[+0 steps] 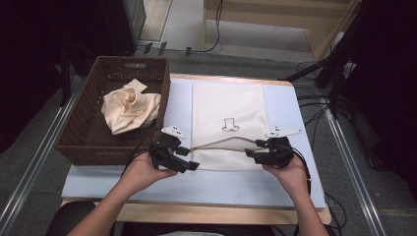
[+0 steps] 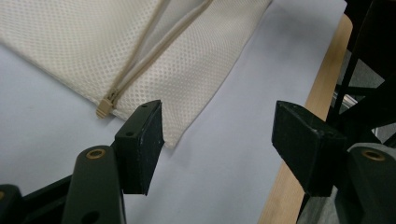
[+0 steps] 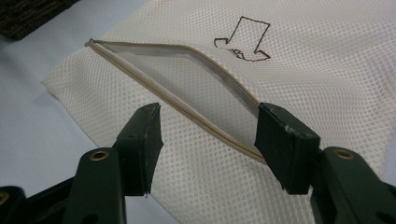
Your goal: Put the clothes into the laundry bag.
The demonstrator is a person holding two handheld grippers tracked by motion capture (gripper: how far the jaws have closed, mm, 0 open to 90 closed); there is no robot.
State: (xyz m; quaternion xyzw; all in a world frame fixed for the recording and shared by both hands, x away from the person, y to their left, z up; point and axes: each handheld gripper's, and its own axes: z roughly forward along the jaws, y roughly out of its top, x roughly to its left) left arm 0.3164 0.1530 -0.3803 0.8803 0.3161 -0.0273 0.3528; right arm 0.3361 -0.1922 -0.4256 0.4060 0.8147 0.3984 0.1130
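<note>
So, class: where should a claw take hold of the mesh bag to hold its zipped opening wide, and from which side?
Grip the upper zip edge of the mesh bag, coming from the bag's near end, as the right claw does. That edge already arches up off the lower one, leaving a gap one jaw could probably slide into. The left claw is open beside the zip's end.

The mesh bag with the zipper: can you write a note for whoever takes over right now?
Left gripper: open, holding nothing, at the mesh bag's near left corner, by the zipper's end.
Right gripper: open, holding nothing, at the bag's right side beside the zipper opening.
Bag lies flat on the table, zipper already open.
Crumpled cloth sits in the wicker basket.
Probably left: put the cloth into the bag.
</note>
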